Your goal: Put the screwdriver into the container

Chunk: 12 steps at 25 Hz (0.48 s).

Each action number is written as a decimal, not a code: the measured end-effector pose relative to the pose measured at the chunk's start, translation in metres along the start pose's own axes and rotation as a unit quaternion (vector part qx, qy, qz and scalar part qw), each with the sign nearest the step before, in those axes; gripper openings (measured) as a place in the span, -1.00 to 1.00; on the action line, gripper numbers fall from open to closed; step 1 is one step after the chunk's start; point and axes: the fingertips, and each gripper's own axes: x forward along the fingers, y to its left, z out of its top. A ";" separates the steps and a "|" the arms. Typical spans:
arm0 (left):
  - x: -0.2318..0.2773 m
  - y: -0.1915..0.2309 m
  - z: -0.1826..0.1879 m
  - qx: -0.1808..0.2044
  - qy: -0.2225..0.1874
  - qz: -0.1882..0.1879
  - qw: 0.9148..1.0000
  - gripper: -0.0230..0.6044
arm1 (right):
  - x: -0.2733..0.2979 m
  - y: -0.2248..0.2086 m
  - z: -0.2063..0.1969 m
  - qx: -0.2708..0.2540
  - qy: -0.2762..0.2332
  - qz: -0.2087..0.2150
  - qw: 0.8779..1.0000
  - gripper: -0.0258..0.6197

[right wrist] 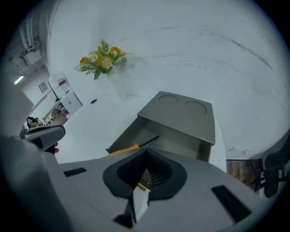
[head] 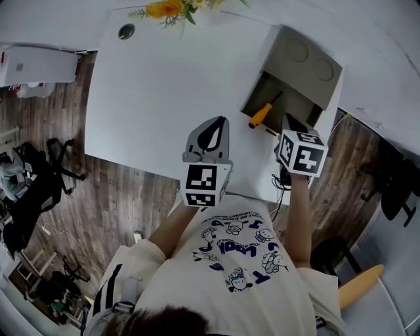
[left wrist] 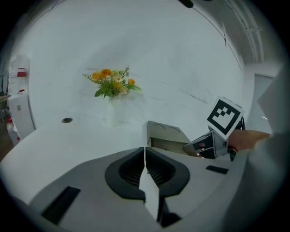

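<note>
So the person's standing at the white table (head: 151,98) with a gripper in each hand. The screwdriver (head: 260,116) isn't fully in yet. It's propped over the front rim of the grey container (head: 308,59), with the black shaft angled down inside and the orange handle poking out over the edge toward the table. The container's lid is flipped back, and it has two round dimples on it.

The right gripper (right wrist: 144,170) is pointing steeply down, just beside the near edge of the container and close to the handle. Its jaws are pressed together. There's a tiny yellowish bit showing at the pads, and I honestly can't tell what that is. The screwdriver isn't in its grip.

The left gripper (left wrist: 145,156) is off to the left, over bare tabletop and apart from the container, jaws also closed with nothing between them.

At the far edge of the table there's a bunch of orange and yellow flowers (head: 167,8) and a small round grommet (head: 126,31).
</note>
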 end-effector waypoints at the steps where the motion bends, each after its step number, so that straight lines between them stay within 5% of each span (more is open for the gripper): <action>1: 0.000 0.000 -0.001 0.000 0.000 0.001 1.000 -0.86 | 0.002 0.001 -0.001 -0.003 0.003 0.004 1.000 -0.84; 12: 0.018 0.001 -0.025 0.014 0.037 0.018 0.999 -0.86 | 0.019 0.020 0.000 -0.027 0.016 0.042 0.999 -0.84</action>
